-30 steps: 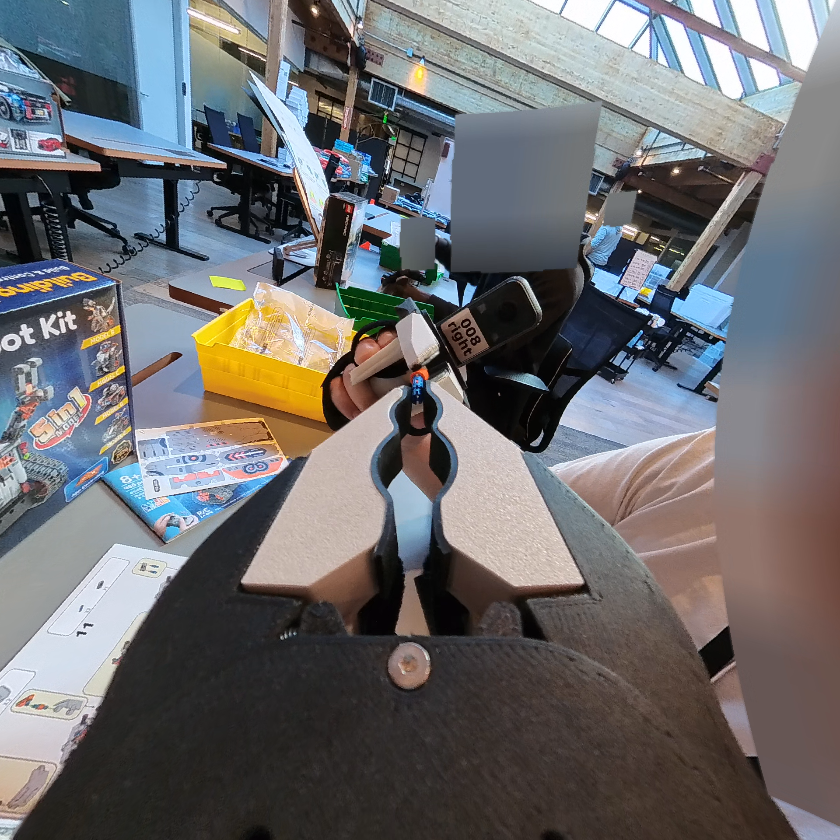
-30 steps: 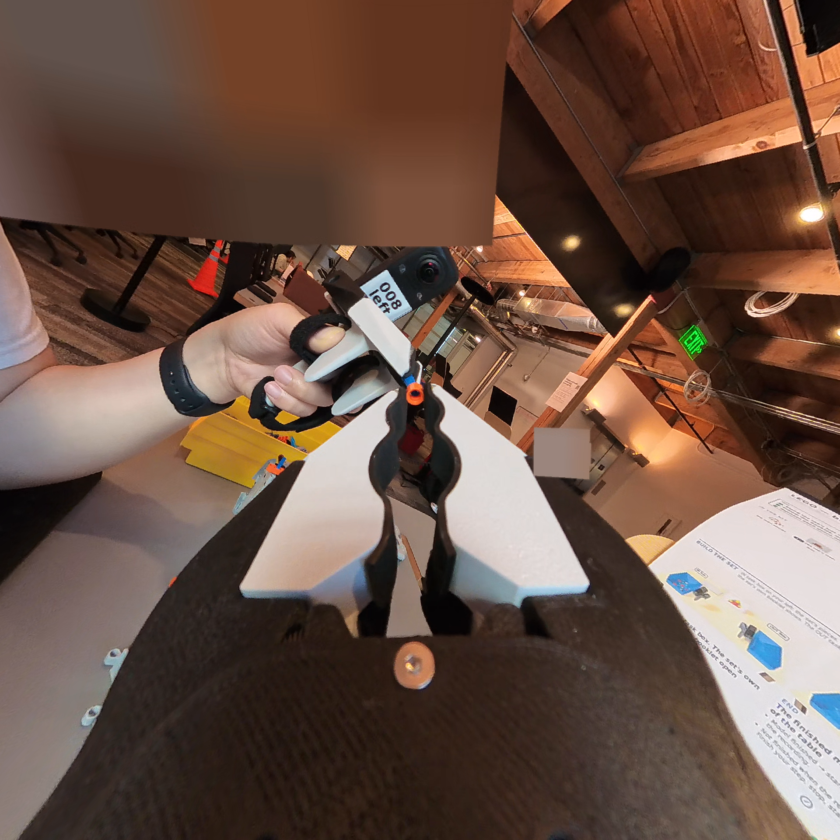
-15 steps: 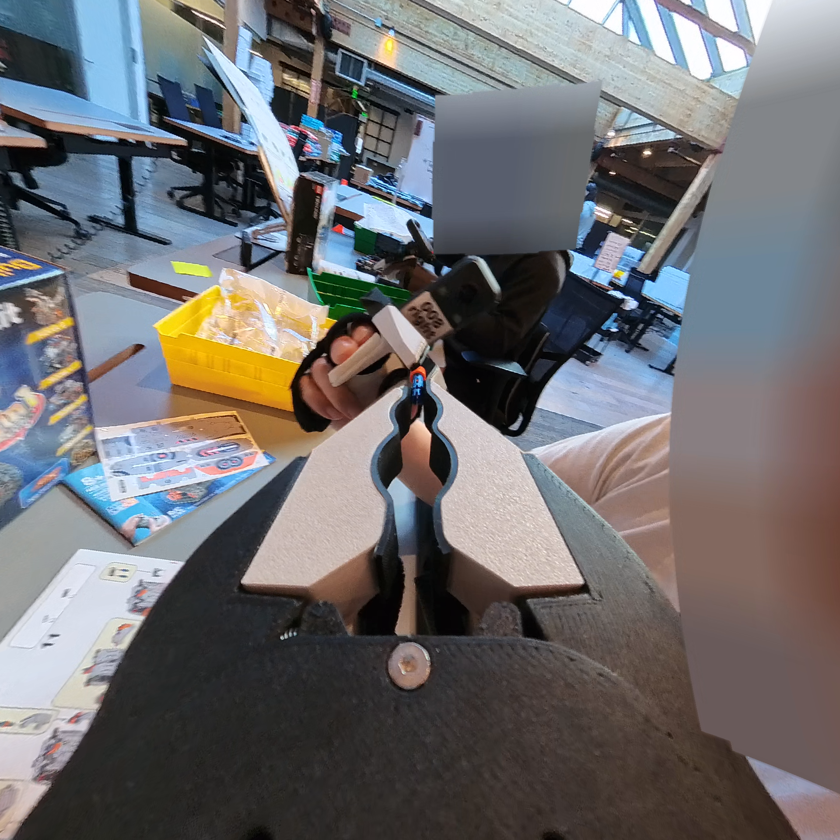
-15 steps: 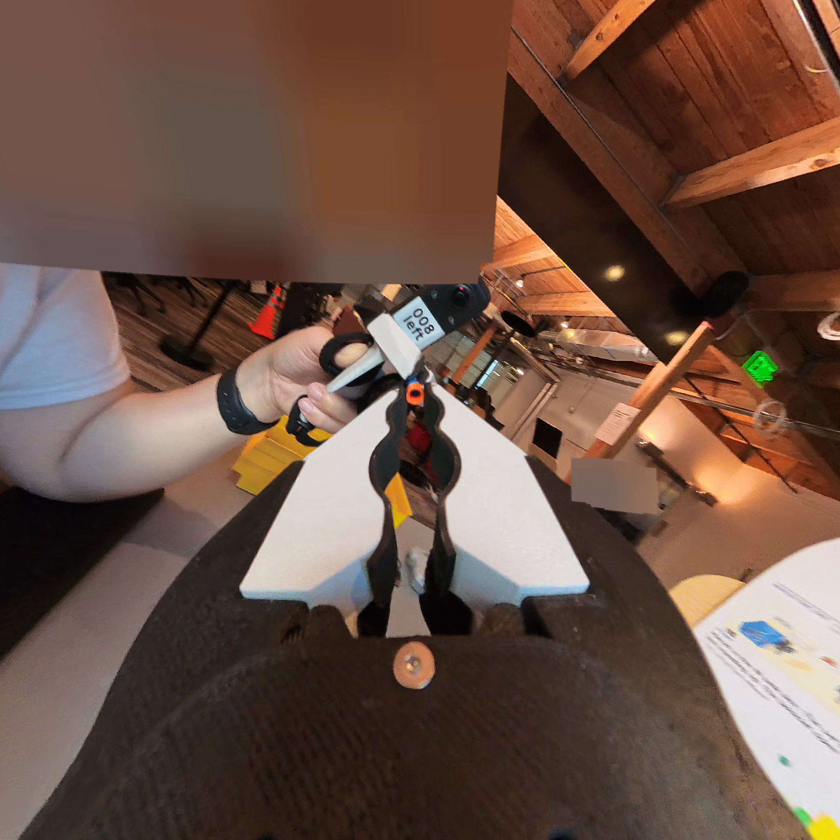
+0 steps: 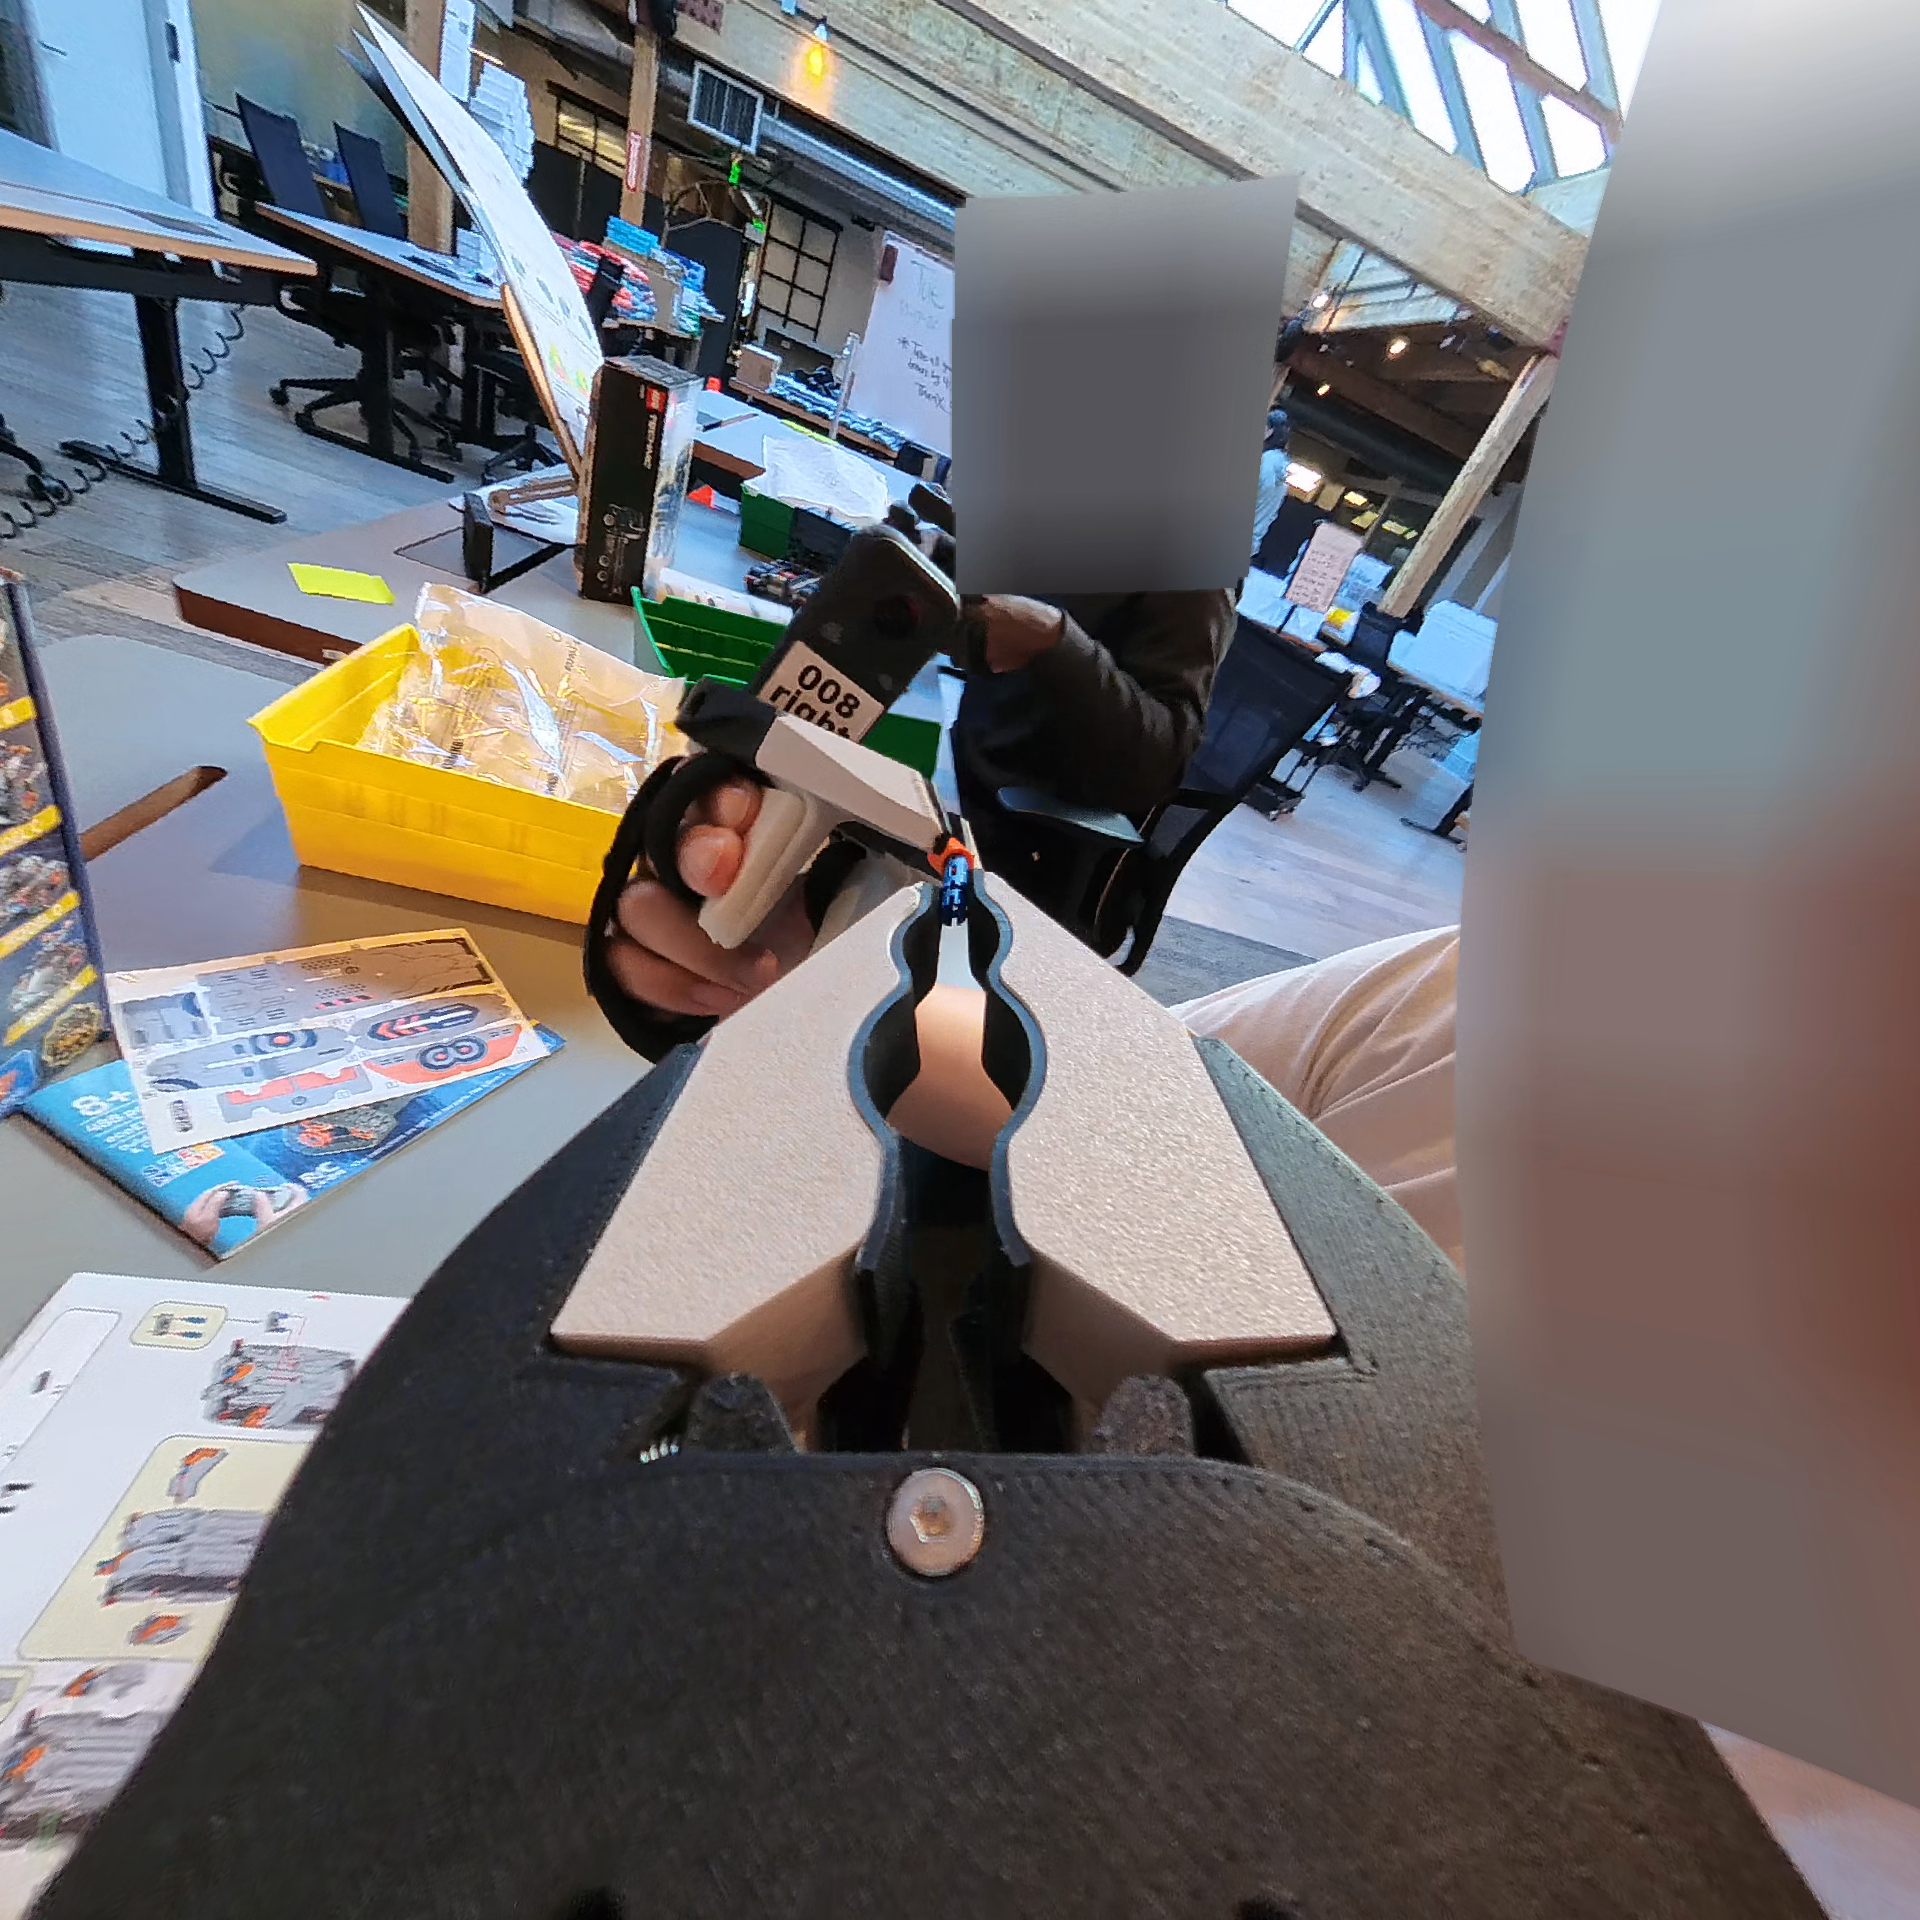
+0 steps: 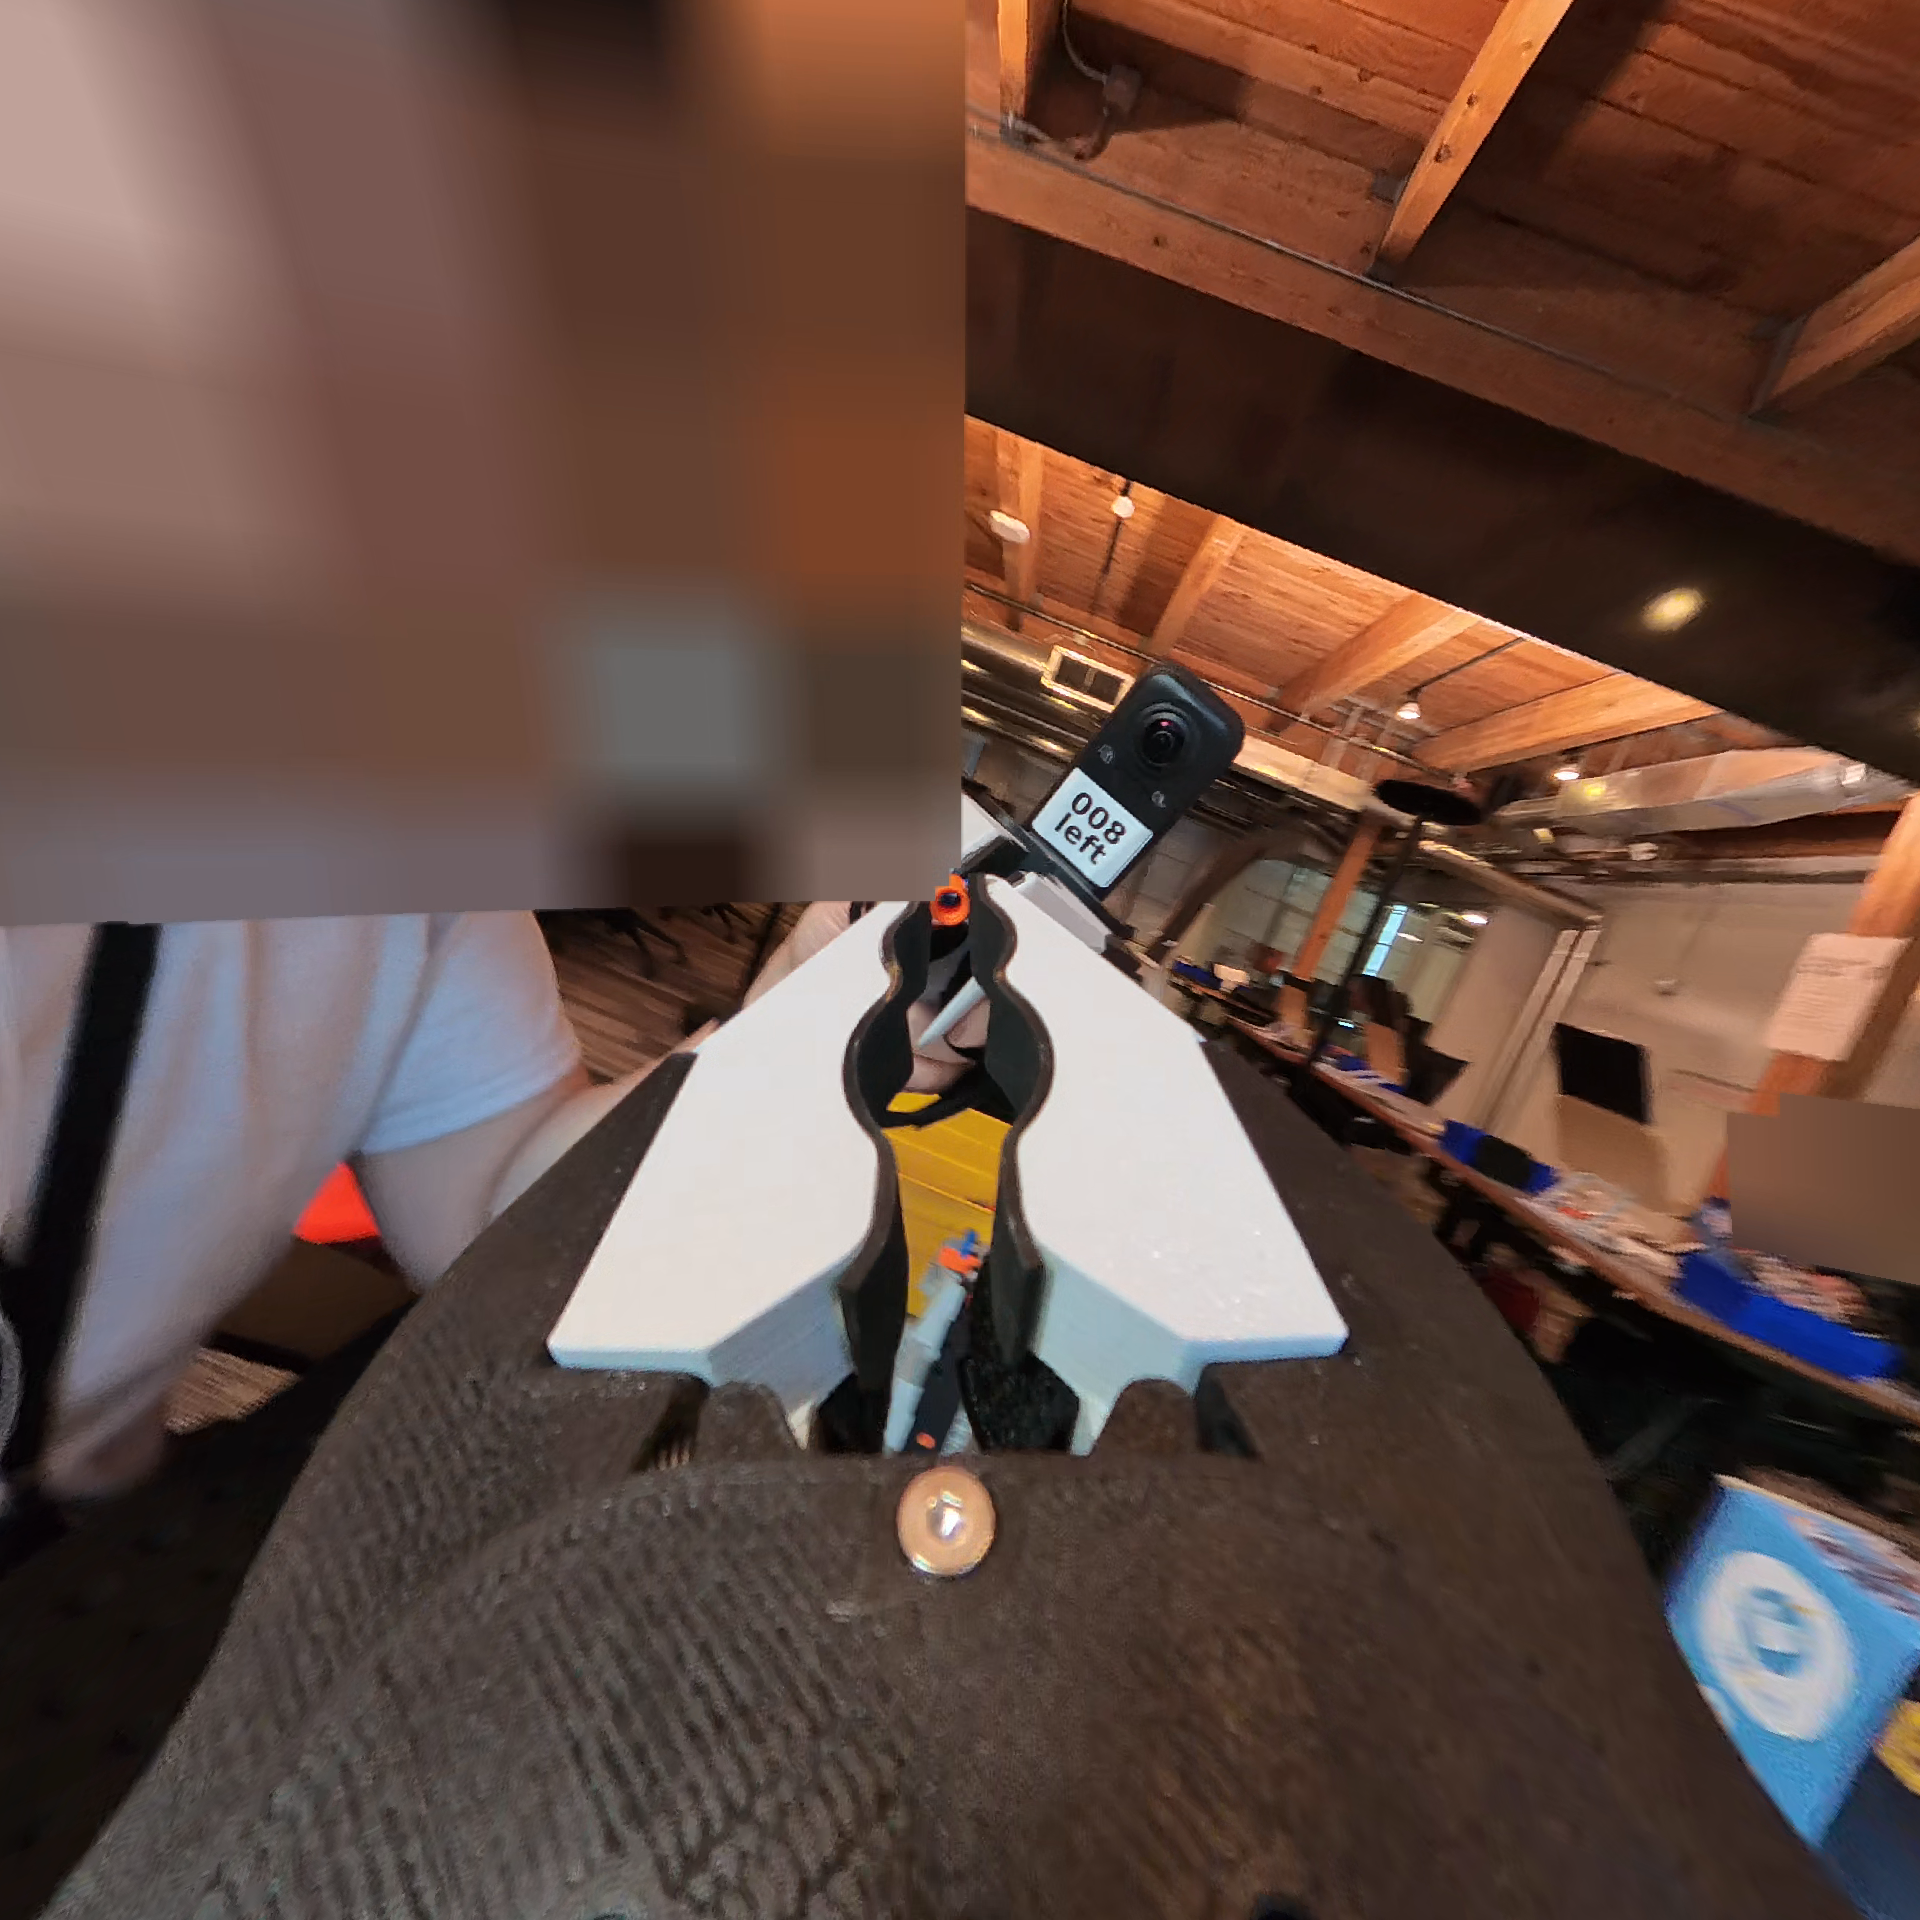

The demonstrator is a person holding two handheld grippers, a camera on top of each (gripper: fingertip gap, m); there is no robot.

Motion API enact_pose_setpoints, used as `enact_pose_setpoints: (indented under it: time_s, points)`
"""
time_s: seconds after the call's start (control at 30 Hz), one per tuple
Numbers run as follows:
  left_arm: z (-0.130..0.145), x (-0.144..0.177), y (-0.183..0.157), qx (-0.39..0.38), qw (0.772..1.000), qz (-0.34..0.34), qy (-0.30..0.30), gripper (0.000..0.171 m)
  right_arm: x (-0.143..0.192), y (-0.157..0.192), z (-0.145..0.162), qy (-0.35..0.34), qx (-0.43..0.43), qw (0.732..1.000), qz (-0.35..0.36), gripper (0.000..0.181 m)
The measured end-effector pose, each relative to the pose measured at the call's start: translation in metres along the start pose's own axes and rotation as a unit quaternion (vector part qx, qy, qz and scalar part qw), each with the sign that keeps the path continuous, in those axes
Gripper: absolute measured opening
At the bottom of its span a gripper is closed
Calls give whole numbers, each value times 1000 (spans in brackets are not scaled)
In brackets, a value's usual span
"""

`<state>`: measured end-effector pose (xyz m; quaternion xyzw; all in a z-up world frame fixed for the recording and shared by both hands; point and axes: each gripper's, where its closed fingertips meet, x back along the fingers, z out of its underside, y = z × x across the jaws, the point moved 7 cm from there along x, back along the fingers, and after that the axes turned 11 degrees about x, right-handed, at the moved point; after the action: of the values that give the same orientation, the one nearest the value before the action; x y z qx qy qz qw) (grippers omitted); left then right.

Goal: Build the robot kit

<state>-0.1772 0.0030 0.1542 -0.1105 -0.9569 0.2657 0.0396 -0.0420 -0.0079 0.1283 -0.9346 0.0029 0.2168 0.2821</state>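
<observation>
My left gripper is shut, its tips pinching the blue end of a small blue-and-orange building part. My right gripper comes in from the upper left, held by a hand, and meets it tip to tip at the part's orange end. In the right wrist view, my right gripper is shut on the orange end. The left gripper and its camera stand just behind, to the right. Both are raised above the grey table.
A yellow tray with clear plastic bags stands at the left, a green tray behind it. Booklets, an instruction sheet and a toy box lie on the table. A person sits beyond. A blue box is at the lower right. The tips of both grippers are at nearly the same place.
Both grippers have turned while staying tip to tip on the part. In the right wrist view the left gripper has swung from the left of my tips to behind them on the right.
</observation>
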Motion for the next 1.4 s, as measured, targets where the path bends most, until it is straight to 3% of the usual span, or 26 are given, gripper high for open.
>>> enact_pose_setpoints:
  time_s: [0.23, 0.9, 1.4]
  points:
    - [0, 3, 0, -29, 999, -45, 6, 3, 1, -3, 7, 6, -35, 999, 0, 6]
    - [0, 3, 0, -56, 996, -65, 5, 2, -2, 1, -7, 127, 66, 989, 29, 5]
    - [2, 3, 5, -70, 992, -103, 19, 3, -6, 6, -10, 270, 206, 939, 45, 5]
